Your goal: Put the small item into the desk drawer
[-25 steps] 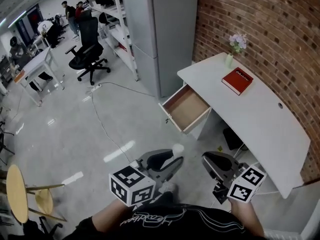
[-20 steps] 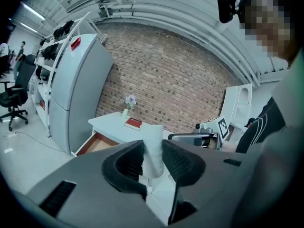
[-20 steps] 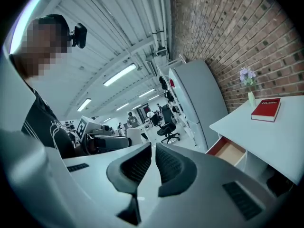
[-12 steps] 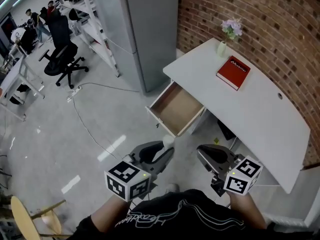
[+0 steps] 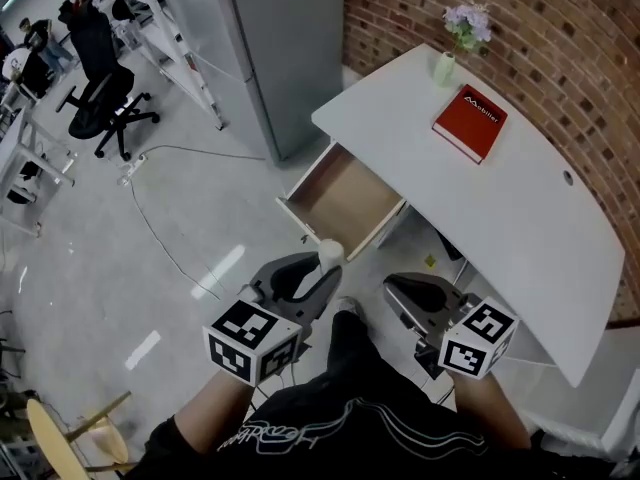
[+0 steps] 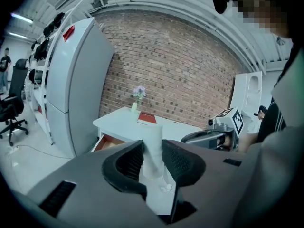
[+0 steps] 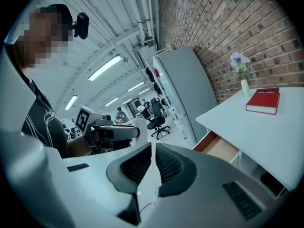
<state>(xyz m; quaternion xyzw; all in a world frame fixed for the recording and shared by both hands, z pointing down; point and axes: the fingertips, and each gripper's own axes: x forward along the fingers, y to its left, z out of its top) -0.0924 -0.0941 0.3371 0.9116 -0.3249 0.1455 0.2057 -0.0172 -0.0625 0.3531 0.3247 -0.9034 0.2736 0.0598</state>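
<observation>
Both the left gripper [image 5: 318,268] and right gripper [image 5: 398,293] come nearer the desk [image 5: 520,218], bringing the clamped small white item [image 5: 330,253] just beside the open drawer's [image 5: 345,203] near corner.

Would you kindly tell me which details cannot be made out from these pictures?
Left gripper view: the lower end of the small white item is hidden between the jaws of the left gripper.
Same view: the drawer interior is mostly blocked by that gripper's body.
Head view: print on the red book is too small; under the desk, all is shadow.
</observation>
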